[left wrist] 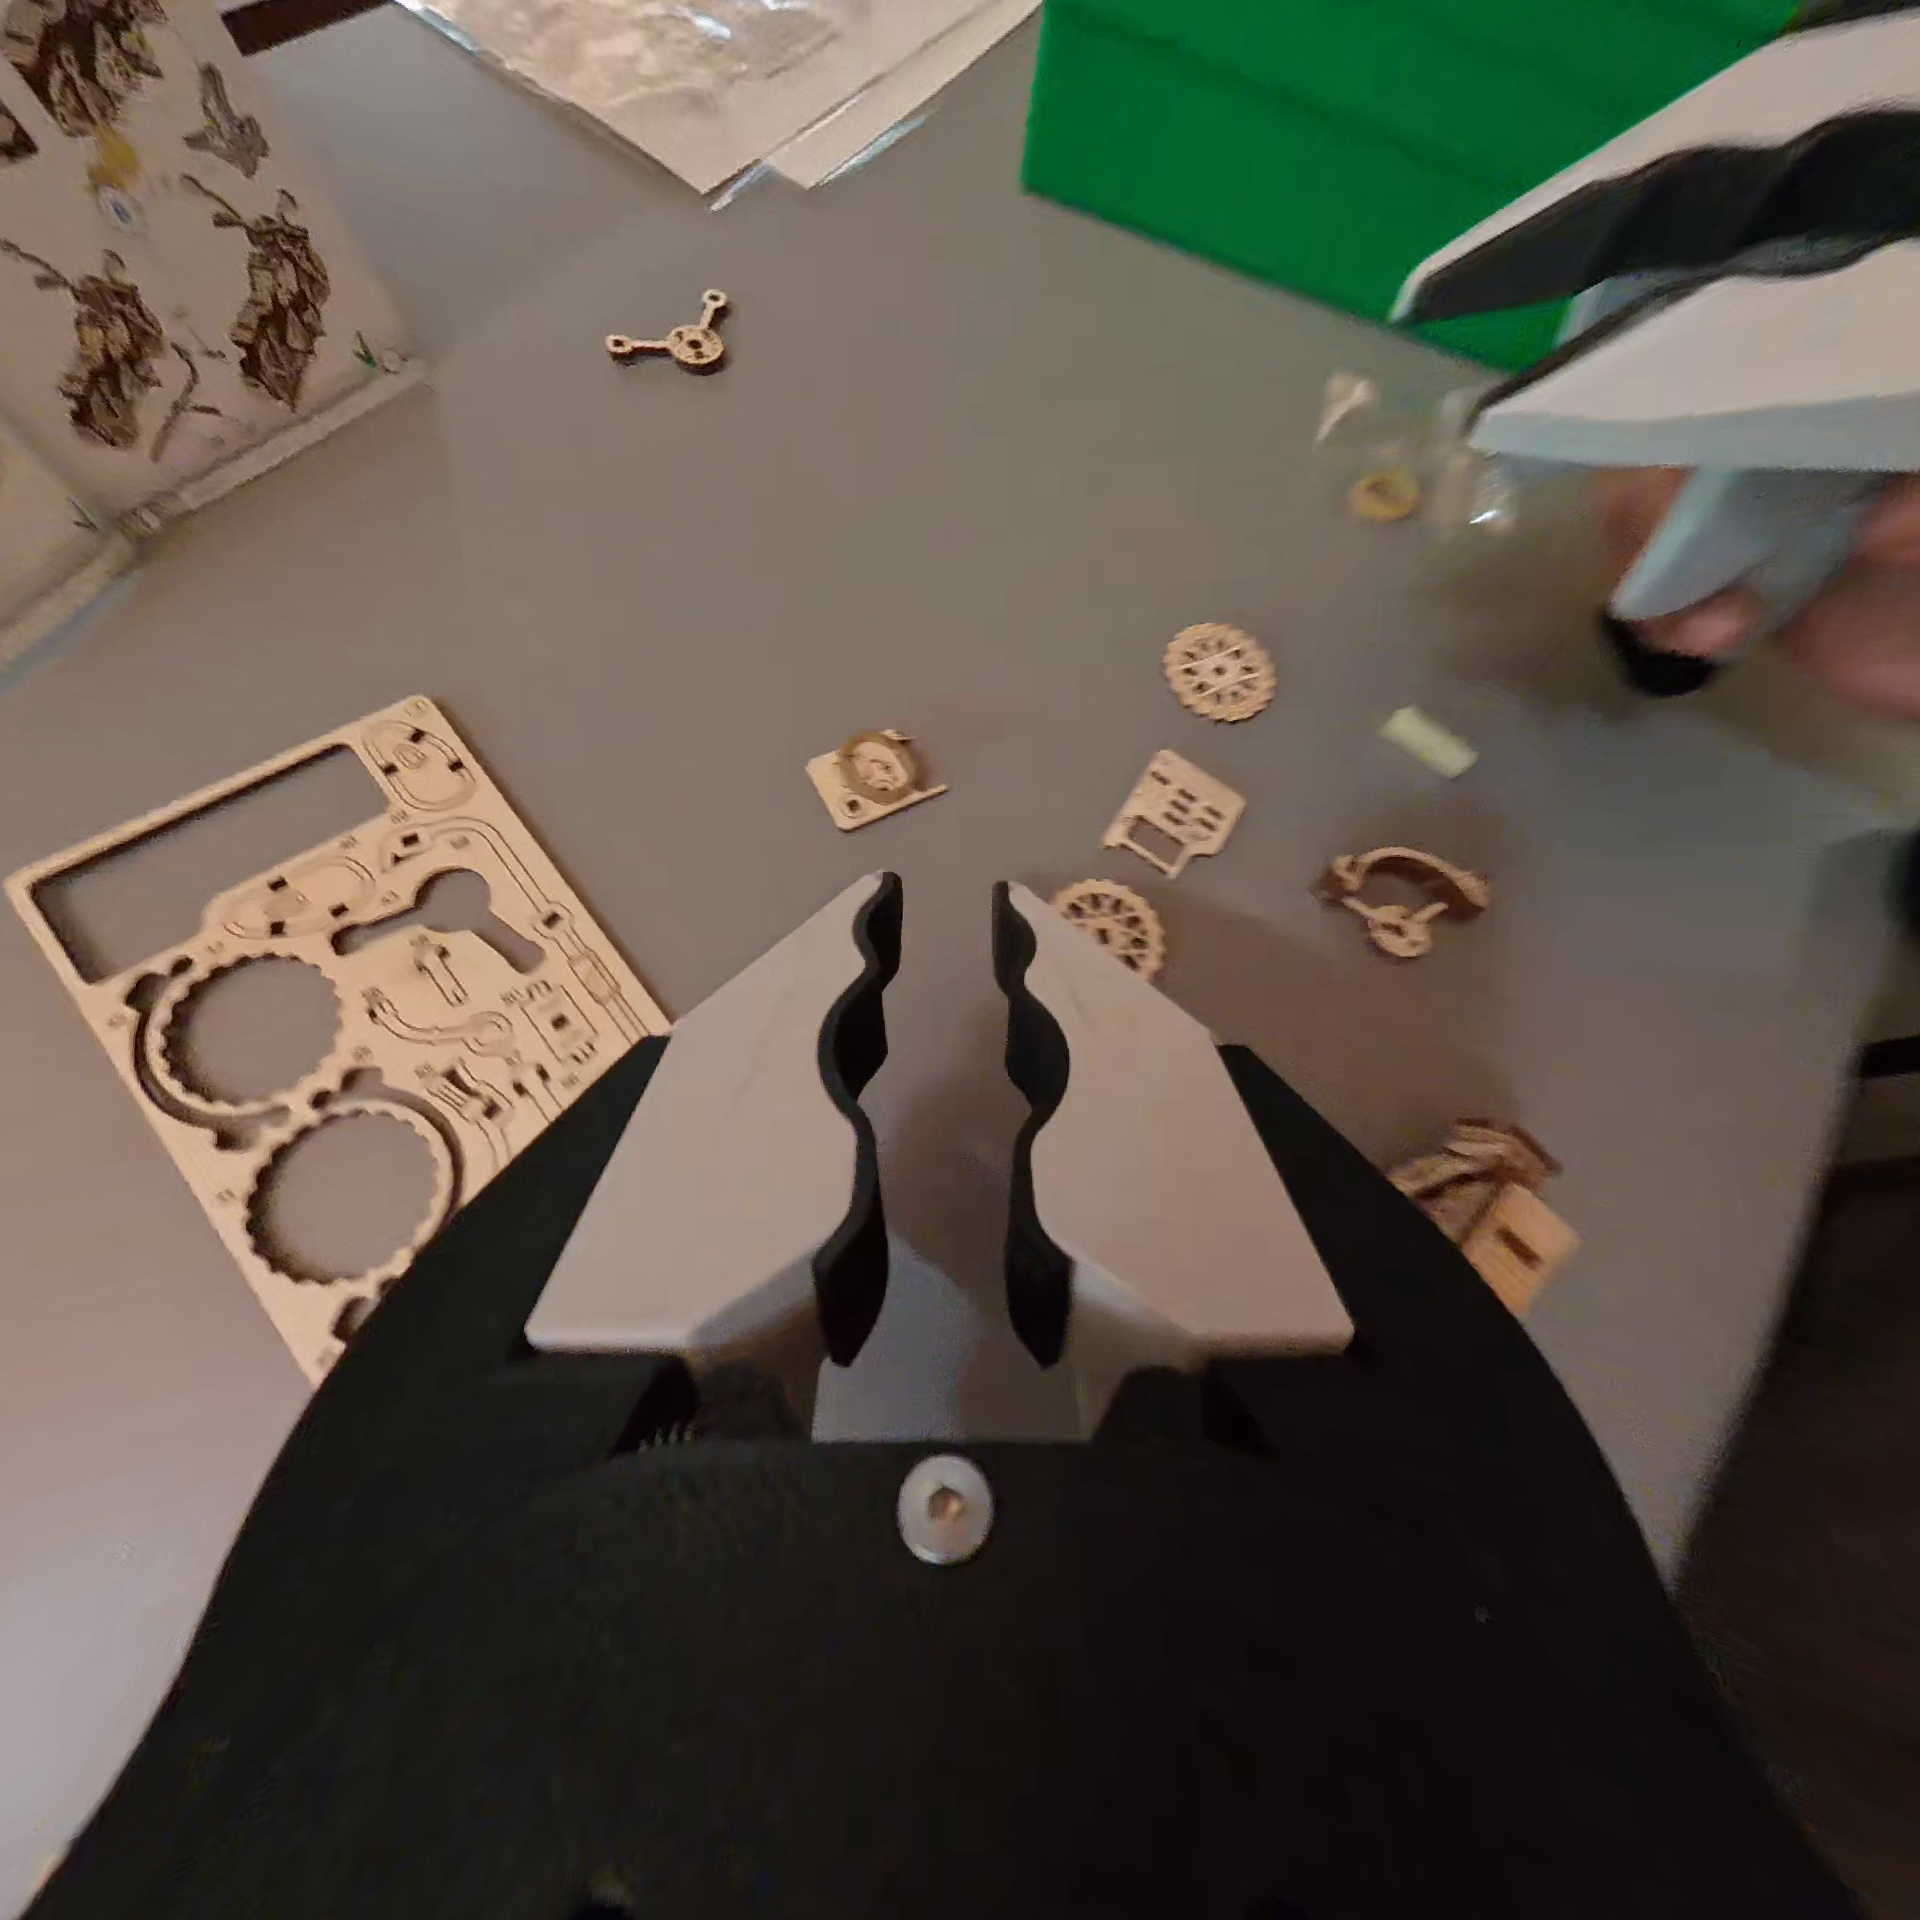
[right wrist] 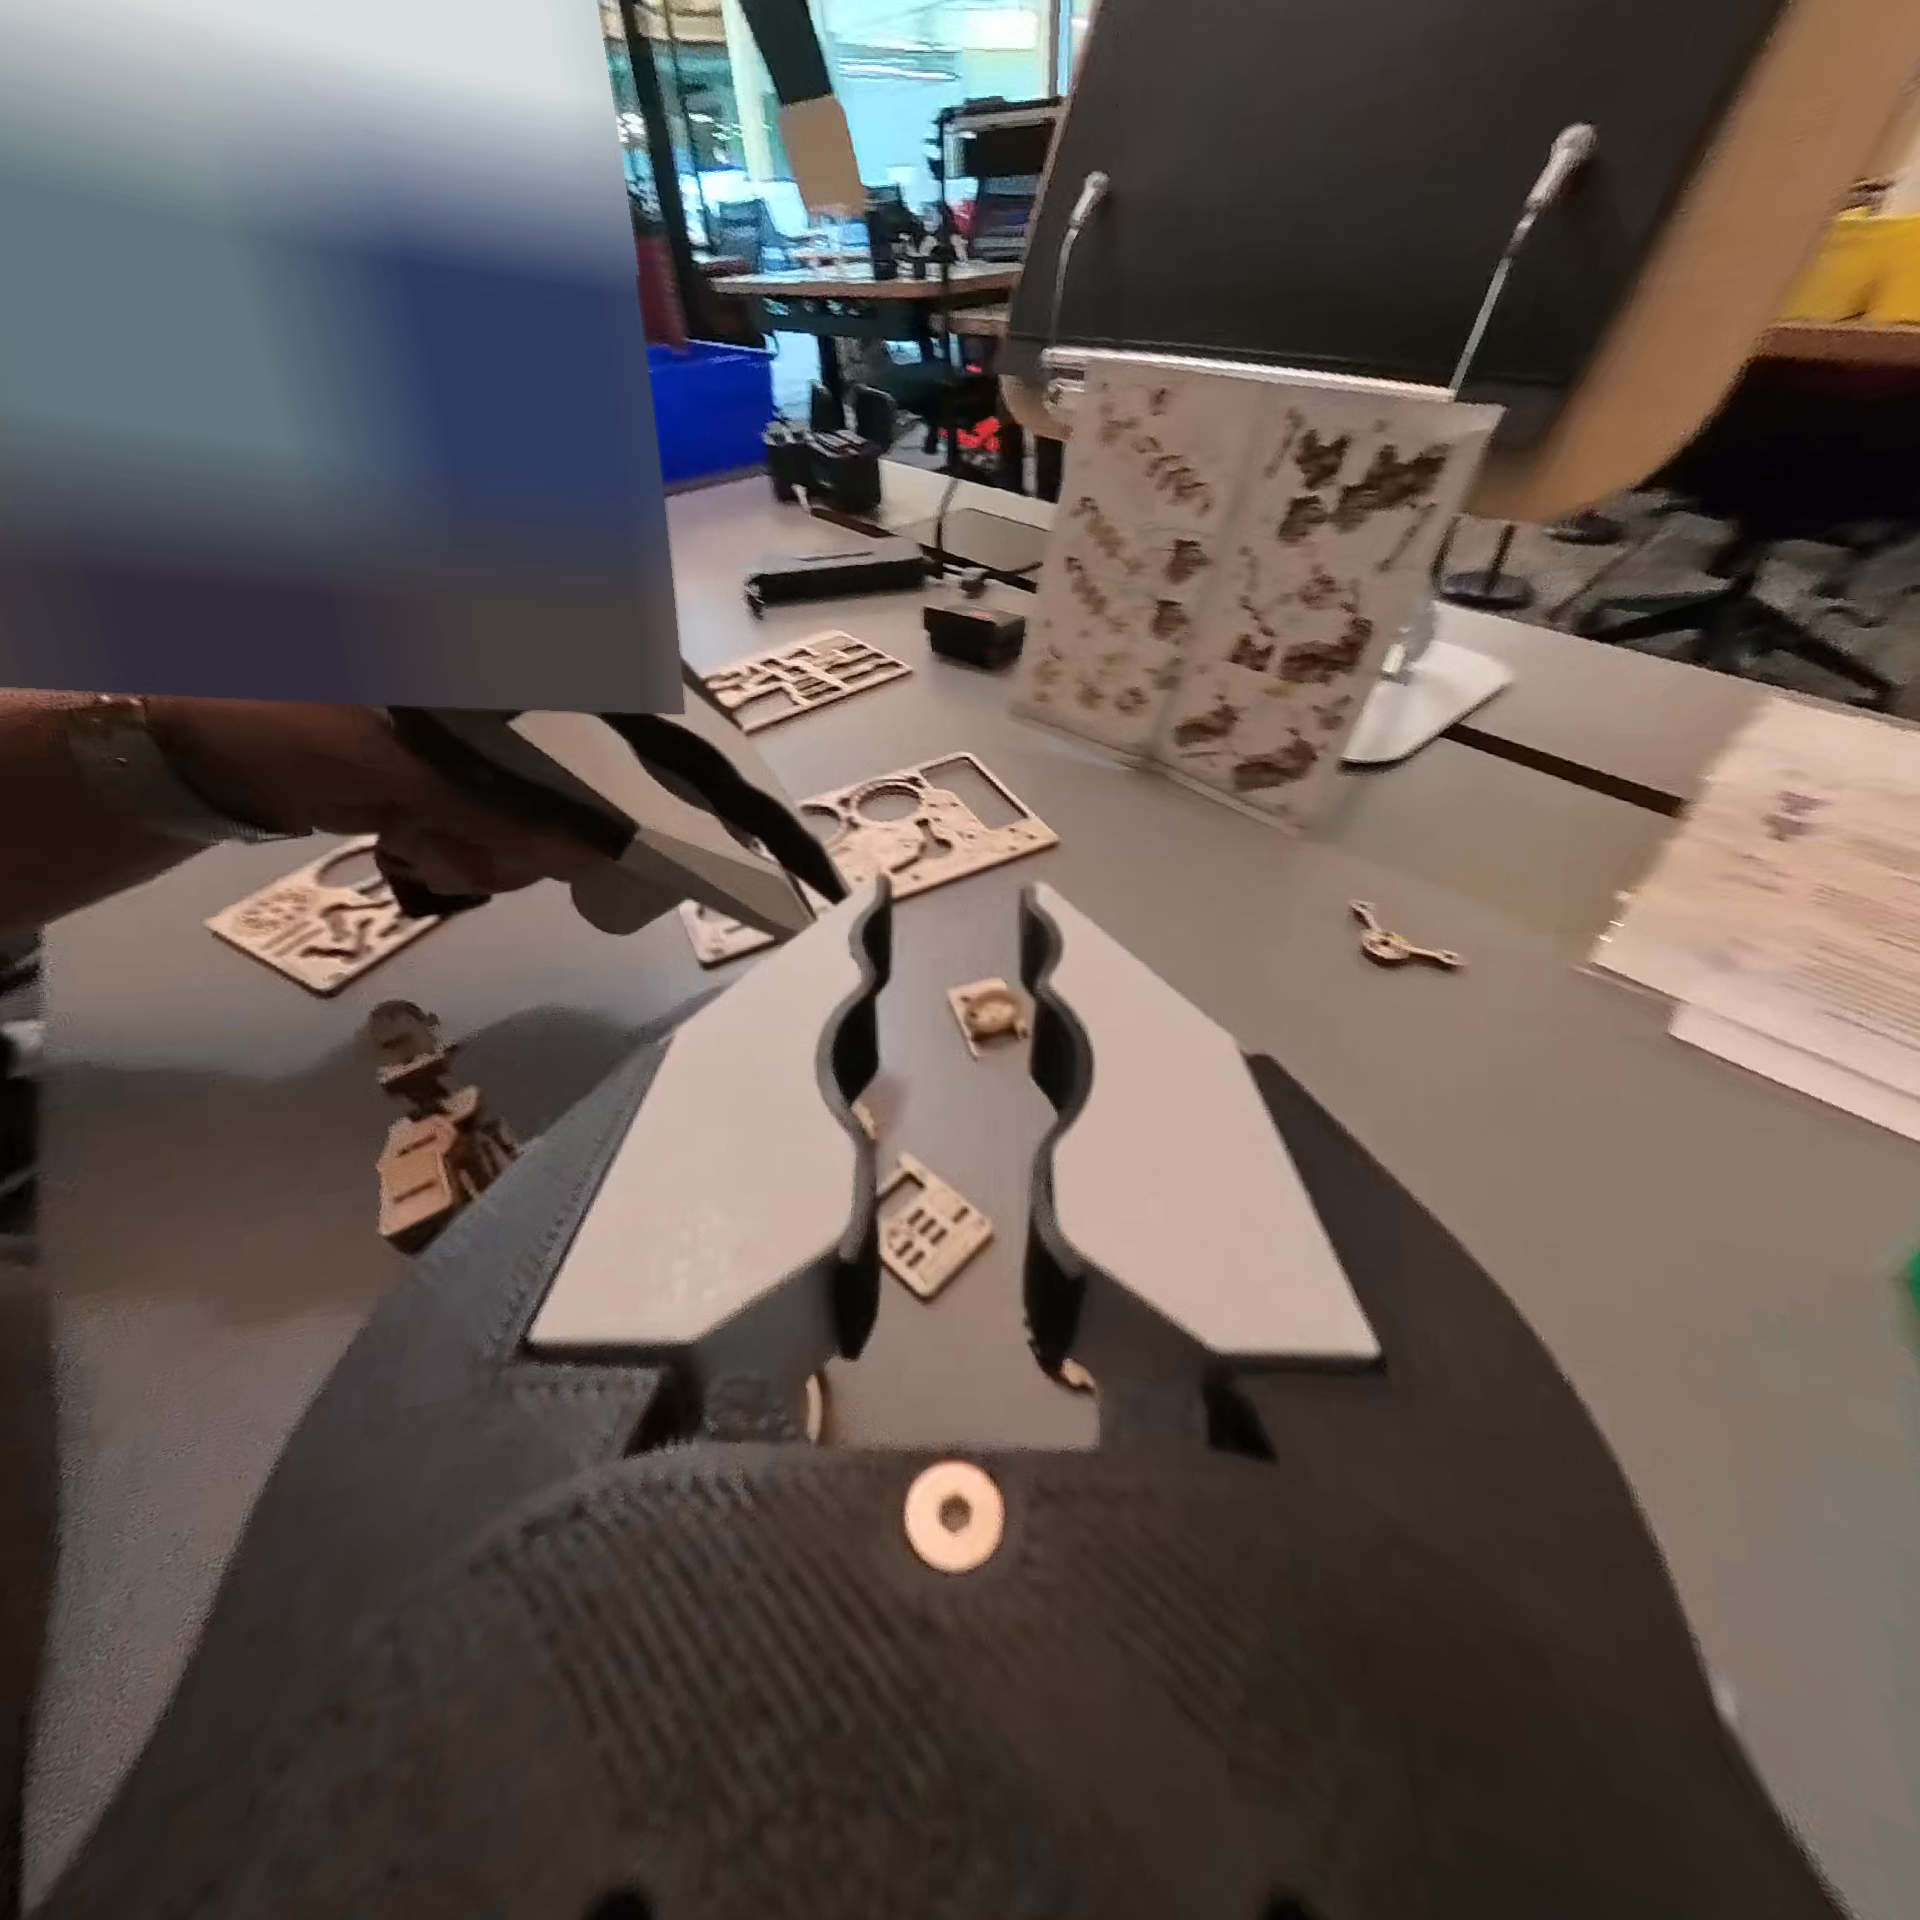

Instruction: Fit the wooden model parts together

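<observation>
Wooden parts [left wrist: 878, 778] on table beyond left gripper [left wrist: 945, 896], beneath right gripper [right wrist: 956, 904]; both parted, empty

On the desk [left wrist: 727, 582], the punched-out sheet [left wrist: 343, 997] lies at the left, with the loose parts spread to its right — a square plate with a ring [left wrist: 876, 777], a slotted plate [left wrist: 1177, 814], one toothed wheel [left wrist: 1219, 671] behind that and another [left wrist: 1112, 923] before it. A three-armed piece [left wrist: 675, 338] sits well behind, alone. The half-built model [left wrist: 1481, 1205] stands at the desk's right edge; the instruction sheet [left wrist: 156, 239] stands upright at the far left.
</observation>
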Demonstrator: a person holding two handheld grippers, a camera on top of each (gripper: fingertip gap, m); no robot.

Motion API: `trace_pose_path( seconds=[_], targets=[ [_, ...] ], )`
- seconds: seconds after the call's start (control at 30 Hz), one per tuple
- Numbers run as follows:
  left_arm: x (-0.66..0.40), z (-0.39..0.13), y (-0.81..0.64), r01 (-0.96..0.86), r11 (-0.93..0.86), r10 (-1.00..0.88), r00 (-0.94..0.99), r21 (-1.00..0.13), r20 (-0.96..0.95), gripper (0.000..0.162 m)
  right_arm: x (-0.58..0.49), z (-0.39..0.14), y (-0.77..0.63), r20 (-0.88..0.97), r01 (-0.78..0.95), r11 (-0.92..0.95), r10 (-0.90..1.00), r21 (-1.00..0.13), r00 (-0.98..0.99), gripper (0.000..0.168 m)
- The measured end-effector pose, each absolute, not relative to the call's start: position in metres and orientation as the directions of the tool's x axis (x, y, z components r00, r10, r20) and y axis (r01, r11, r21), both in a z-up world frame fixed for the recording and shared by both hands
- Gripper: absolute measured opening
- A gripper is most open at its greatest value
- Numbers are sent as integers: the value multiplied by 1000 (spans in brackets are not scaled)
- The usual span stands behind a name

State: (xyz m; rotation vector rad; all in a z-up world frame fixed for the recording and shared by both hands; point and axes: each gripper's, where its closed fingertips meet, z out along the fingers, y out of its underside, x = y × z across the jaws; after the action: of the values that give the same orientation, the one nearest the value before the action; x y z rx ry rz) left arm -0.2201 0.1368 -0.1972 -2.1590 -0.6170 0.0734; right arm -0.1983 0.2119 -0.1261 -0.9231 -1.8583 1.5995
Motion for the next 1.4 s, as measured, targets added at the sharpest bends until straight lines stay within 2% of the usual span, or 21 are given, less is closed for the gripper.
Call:
trace_pose_path(
  seconds=[0.13, 0.2, 0.4, 0.63, 0.67, 0.7, 0.8, 0.87, 0.97, 1.07, 1.13, 1.2, 1.4],
  targets=[
    [-248, -219, 151, 359, -624, 482, 876, -694, 19, 18, -197, -139, 224, 9, 179, 135, 821, -975, -570, 62],
    [-256, -224, 161, 368, -655, 482, 876, -660, 10, 18, -195, -146, 227, 43, 180, 170, 831, -969, -554, 69],
    [-265, -237, 169, 441, -670, 518, 854, -596, 51, 9, -192, -147, 226, 36, 151, 143, 834, -978, -550, 59],
    [-263, -246, 174, 453, -678, 523, 851, -579, 54, 10, -193, -156, 233, 3, 182, 124, 834, -975, -552, 59],
    [-264, -246, 174, 445, -682, 522, 852, -580, 40, 9, -193, -156, 234, -2, 184, 120, 835, -976, -551, 59],
    [-266, -246, 173, 436, -684, 528, 849, -585, 16, 0, -193, -157, 234, -6, 187, 116, 835, -976, -551, 59],
    [-269, -241, 172, 422, -672, 541, 841, -608, -15, 0, -194, -159, 236, -9, 194, 117, 836, -974, -549, 61],
    [-266, -229, 175, 410, -628, 537, 843, -662, 13, 0, -193, -158, 235, -4, 189, 121, 832, -975, -554, 61],
    [-252, -198, 182, 414, -495, 495, 857, -764, 144, 0, -189, -152, 226, -22, 165, 95, 802, -982, -596, 56],
    [-216, -150, 191, 493, -277, 292, 861, -825, 417, 0, -180, -134, 209, -77, 113, -1, 737, -994, -672, 43],
    [-196, -123, 189, 610, -175, 136, 793, -773, 594, 0, -173, -120, 199, -82, 67, -49, 692, -997, -717, 25],
    [-182, -106, 185, 693, -123, 13, 717, -711, 697, 0, -169, -108, 191, -72, 21, -85, 666, -996, -743, 16],
    [-161, -94, 179, 736, -82, -54, 670, -672, 740, 0, -159, -91, 167, -56, -28, -127, 609, -991, -792, 8]
  ],
)
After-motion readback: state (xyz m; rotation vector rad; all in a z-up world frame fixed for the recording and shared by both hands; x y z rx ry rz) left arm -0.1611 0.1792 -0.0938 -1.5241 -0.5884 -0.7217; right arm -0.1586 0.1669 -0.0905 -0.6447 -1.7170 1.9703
